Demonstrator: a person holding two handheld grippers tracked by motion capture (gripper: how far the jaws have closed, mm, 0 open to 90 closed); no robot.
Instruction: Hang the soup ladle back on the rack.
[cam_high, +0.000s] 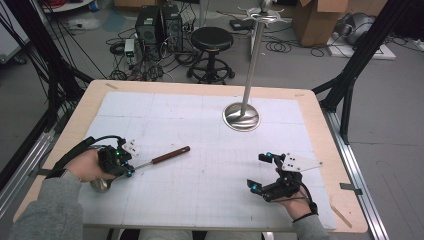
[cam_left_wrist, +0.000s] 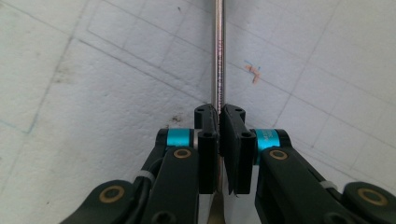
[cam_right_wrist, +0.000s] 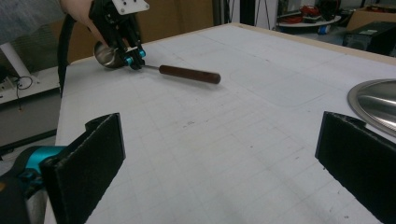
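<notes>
The left gripper (cam_high: 129, 170) is clamped on the thin metal shaft of a ladle (cam_high: 165, 158). The ladle's brown handle points away from the gripper and its bowl lies under the person's hand. The right gripper (cam_high: 260, 172) rests well apart, jaws spread wide, near a metal stand (cam_high: 242, 117).

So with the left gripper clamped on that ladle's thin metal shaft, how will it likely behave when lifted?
The ladle will probably stay stiff, its shaft being bare metal rod. It may pivot or slip in the left gripper, since the jaws pinch a narrow, polished rod. It looks likely to sag unevenly, with the bowl at one end and the wooden handle at the other.
</notes>
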